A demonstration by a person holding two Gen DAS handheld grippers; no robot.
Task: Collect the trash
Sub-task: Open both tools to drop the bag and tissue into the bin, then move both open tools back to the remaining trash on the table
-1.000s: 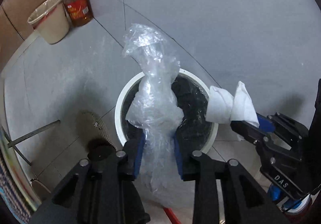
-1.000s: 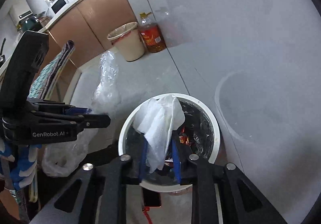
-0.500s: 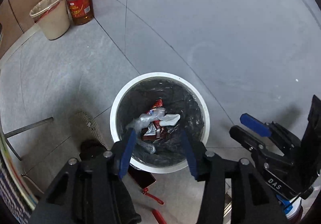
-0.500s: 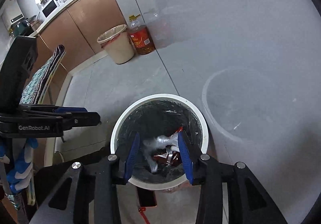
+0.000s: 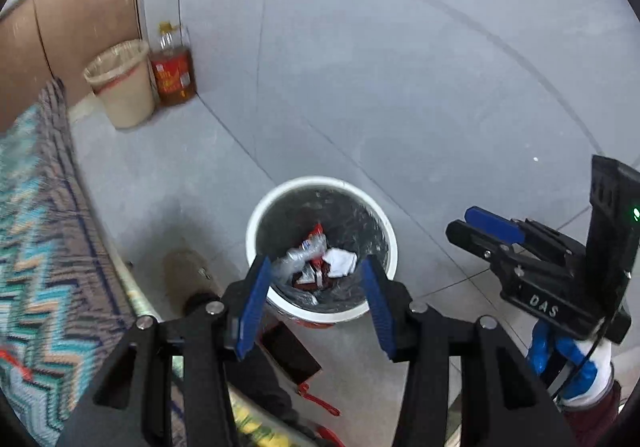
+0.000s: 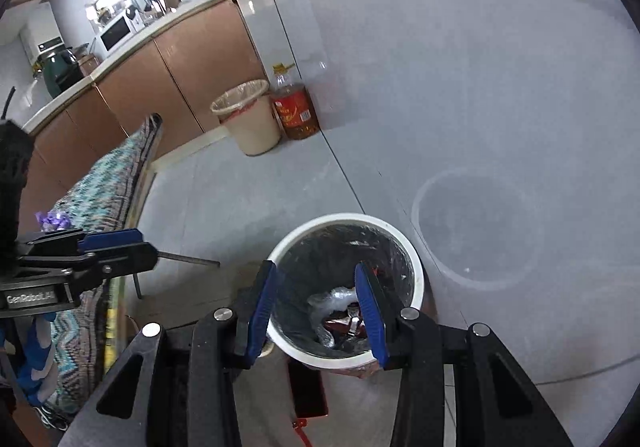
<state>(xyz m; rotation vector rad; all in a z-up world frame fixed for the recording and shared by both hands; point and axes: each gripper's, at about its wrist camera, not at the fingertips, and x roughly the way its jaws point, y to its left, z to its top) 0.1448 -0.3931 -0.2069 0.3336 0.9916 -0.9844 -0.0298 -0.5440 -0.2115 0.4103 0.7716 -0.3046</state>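
Two bins on the grey tiled floor (image 5: 400,87) — go by size. White trash bin (image 5: 256,223) with a black liner sits directly below and ahead of both sets of fingers; it is the nearer one. Beige bin (image 6: 248,127) with a clear liner stands well apart by the brown cabinets (image 6: 192,67), just beside an oil bottle (image 6: 296,107). What the beige bin holds cannot be told from here.

Inside the white bin: crumpled clear plastic (image 5: 294,257), a white tissue (image 5: 340,261), red wrappers (image 5: 316,235). All of it lies at the bottom, below the rim — collected trash is in, none in either grip.

Left gripper (image 5: 316,303) fingers stand part open, nothing between them; the bin mouth shows through the gap. Right gripper (image 6: 318,311) fingers also part open and empty, gap framed over the near side of the same bin; in the left wrist view it hangs to the right of the bin, above the floor.

Key relation: both grippers point down over the white bin, no clear difference in which is nearer. Judgement: drop step looks done, next target must be found elsewhere.

Patterned cloth (image 5: 40,227) covers a surface on the left. Small purple thing (image 6: 54,219) lies on it, nearer the left gripper; too blurred to say if trash. Red-handled item (image 5: 316,401) lies on the floor by the bin base, partly hidden.
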